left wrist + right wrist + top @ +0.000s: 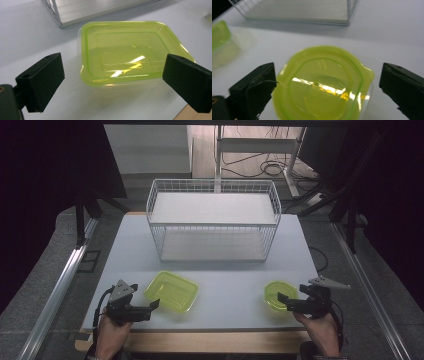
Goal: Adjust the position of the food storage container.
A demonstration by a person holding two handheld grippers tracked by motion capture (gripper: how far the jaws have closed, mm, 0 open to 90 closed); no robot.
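- Step, as I read it: approach before pick-up. Both hand-held grippers are lined up on a green container each; nothing is gripped yet.
- Left hand-held gripper [156, 304]: jaws wide, empty. The tray [171, 291], a rectangular green tub, sits on the bench [225, 265] near the front edge, left of centre, just ahead of the jaw tips.
- In the left gripper view the tray [130, 53] lies between and beyond the two jaws, near corner towards the camera, with clear bench on both sides. No contact.
- Right hand-held gripper [281, 301]: jaws wide, empty. The bowl [276, 294], a small round green one, sits near the front edge towards the front right corner, with the jaw tips at its rim.
- In the right gripper view the bowl [322, 85] sits between the jaws. The left jaw looks just beside or touching the rim, I can't tell which; the right jaw is apart.
- Wire rack [214, 220] stands at the back centre of the bench, both shelves bare, well apart from both containers. Likely the destination, my guess.
- Next move calls for: push each hand-held gripper forward to straddle a wall or rim, then close. Thin, slick plastic, so grip the rim squarely or it could skate or flex out.
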